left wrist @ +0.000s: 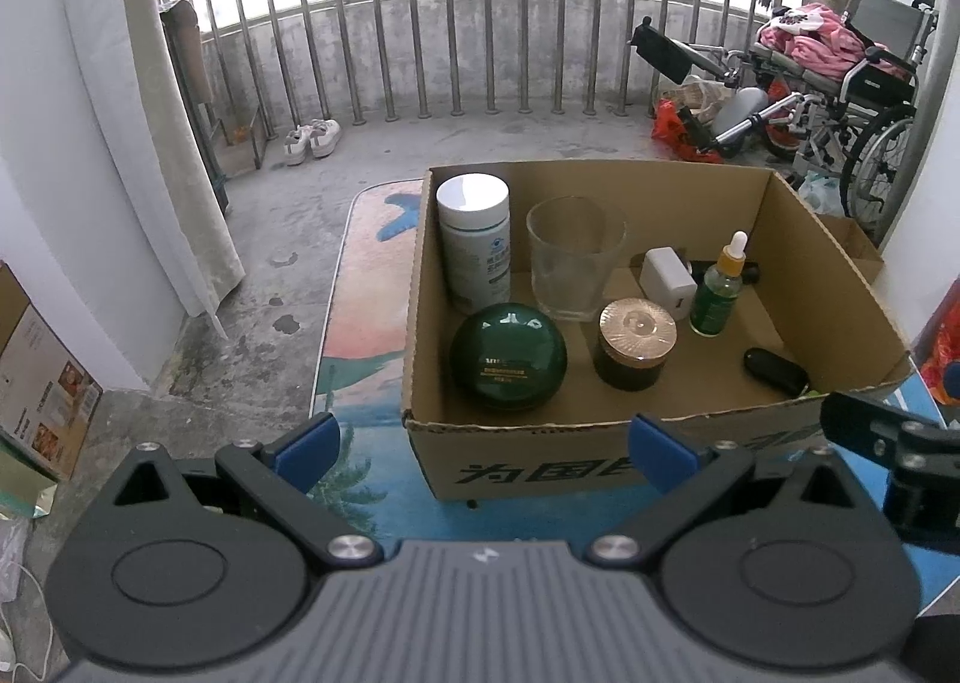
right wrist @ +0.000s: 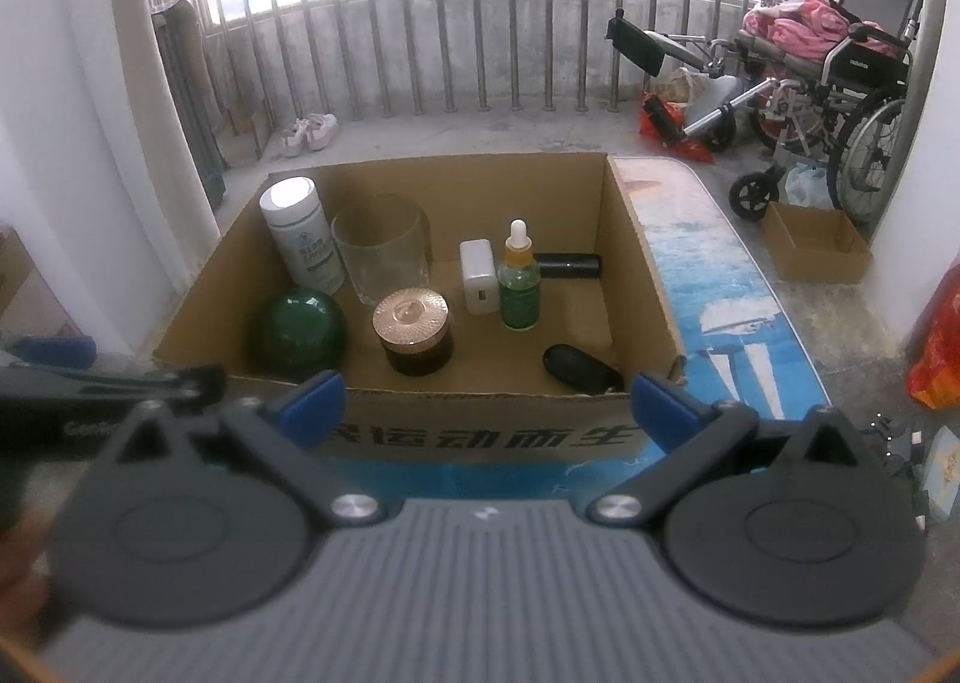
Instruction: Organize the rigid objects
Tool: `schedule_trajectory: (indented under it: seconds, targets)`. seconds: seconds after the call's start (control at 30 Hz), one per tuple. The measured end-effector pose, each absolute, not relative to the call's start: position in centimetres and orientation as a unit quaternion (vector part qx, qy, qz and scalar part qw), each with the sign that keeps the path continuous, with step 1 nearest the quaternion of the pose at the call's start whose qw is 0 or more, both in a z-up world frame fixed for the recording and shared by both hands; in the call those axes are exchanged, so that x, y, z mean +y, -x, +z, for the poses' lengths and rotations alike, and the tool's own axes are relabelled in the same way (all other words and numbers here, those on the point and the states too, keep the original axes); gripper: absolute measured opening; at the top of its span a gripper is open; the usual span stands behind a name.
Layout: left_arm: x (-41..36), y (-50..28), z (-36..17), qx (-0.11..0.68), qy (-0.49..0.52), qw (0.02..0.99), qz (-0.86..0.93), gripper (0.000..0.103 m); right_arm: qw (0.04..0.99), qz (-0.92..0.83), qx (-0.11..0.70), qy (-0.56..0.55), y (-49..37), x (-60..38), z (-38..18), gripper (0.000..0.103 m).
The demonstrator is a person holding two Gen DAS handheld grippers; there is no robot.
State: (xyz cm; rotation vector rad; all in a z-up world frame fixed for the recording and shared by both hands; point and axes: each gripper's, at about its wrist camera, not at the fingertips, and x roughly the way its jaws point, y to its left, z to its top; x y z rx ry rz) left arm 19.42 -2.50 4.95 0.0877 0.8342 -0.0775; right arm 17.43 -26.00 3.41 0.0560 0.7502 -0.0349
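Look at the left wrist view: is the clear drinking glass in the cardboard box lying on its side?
No, the clear glass stands upright with its open mouth up, beside the white bottle inside the cardboard box.

You face a concrete balcony floor (left wrist: 480,143), barred railing (left wrist: 456,23) backlit by daylight, white walls (left wrist: 48,143), wheelchair (right wrist: 840,77) right, shoes (left wrist: 312,140) left.

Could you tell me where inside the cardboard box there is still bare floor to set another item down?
The widest bare patch is the right side of the cardboard box, between the dropper bottle and the right wall, behind the black case. A narrower strip runs along the near wall. The left half is crowded: white bottle, glass, green jar, copper-lidded jar.
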Motion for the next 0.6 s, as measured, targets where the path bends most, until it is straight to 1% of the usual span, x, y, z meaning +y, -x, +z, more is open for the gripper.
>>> schedule_trajectory:
  seconds: [0.6]
  targets:
    - [-2.48, -19.47, 5.01, 0.404, -0.043, 0.913, -0.038, 0.103, 0.930, -0.019, 0.365, -0.026, -17.36, -26.05, 3.29, 0.102]
